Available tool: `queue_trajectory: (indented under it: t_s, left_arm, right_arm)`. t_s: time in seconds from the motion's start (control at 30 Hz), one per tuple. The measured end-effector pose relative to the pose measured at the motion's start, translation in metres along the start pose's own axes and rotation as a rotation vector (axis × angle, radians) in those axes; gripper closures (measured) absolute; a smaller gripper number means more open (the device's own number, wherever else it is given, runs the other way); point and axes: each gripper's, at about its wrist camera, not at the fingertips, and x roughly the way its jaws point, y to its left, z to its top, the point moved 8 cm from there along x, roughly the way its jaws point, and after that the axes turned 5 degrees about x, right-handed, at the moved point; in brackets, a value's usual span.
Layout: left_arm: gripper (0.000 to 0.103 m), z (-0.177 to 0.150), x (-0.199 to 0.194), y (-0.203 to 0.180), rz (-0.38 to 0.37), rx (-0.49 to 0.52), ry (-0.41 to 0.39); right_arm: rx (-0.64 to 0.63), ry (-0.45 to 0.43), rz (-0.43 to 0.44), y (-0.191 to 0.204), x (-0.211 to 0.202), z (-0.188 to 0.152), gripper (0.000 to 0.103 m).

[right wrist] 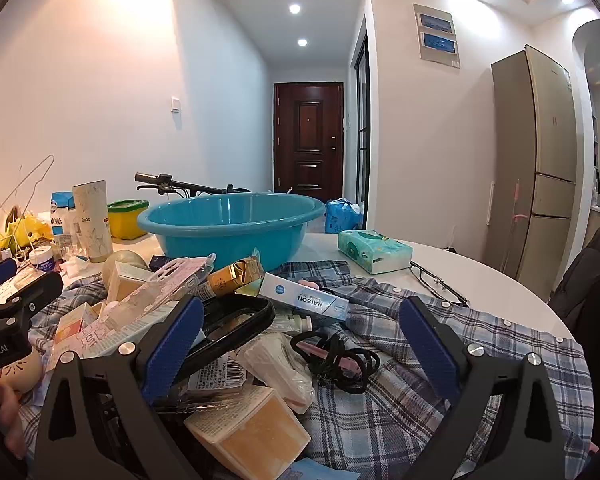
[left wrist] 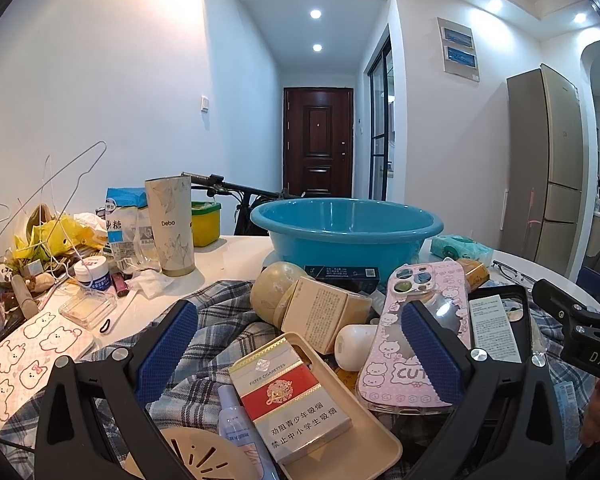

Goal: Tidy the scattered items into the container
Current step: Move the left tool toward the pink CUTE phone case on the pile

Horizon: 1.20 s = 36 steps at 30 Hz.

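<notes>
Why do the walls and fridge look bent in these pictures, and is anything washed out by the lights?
Both wrist views are fisheye: the fridge bows, corners go black. Left wrist view: ceiling spotlights glare, a warm patch whitens the wall; the blue basin stays sharp. Right wrist view: same glare, pinker tint.

A round white table [right wrist: 500, 280] carries a crumpled blue plaid shirt [right wrist: 420, 380], a teal plastic basin [right wrist: 228, 232] and a green tissue pack [right wrist: 374, 250] near its far edge.

Right gripper [right wrist: 300, 344] jaws wide apart above plaid shirt [right wrist: 400, 392] clutter, teal basin [right wrist: 228, 232] behind
</notes>
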Motion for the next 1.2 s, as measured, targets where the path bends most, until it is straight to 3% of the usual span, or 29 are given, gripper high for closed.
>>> queue_trajectory:
  t_s: [0.3, 0.93, 1.2]
  left_arm:
    - [0.000, 0.001, -0.001, -0.004, -0.057, 0.013, -0.012]
    - [0.000, 0.002, 0.000, -0.006, -0.063, 0.020, -0.011]
    - [0.001, -0.002, 0.007, -0.010, -0.054, 0.042, 0.026]
  right_arm:
    - [0.000, 0.001, 0.004, -0.001, -0.001, -0.002, 0.005]
    - [-0.002, 0.004, 0.023, 0.003, -0.003, -0.003, 0.011]
    - [-0.034, 0.019, 0.030, 0.009, -0.002, -0.002, 0.015]
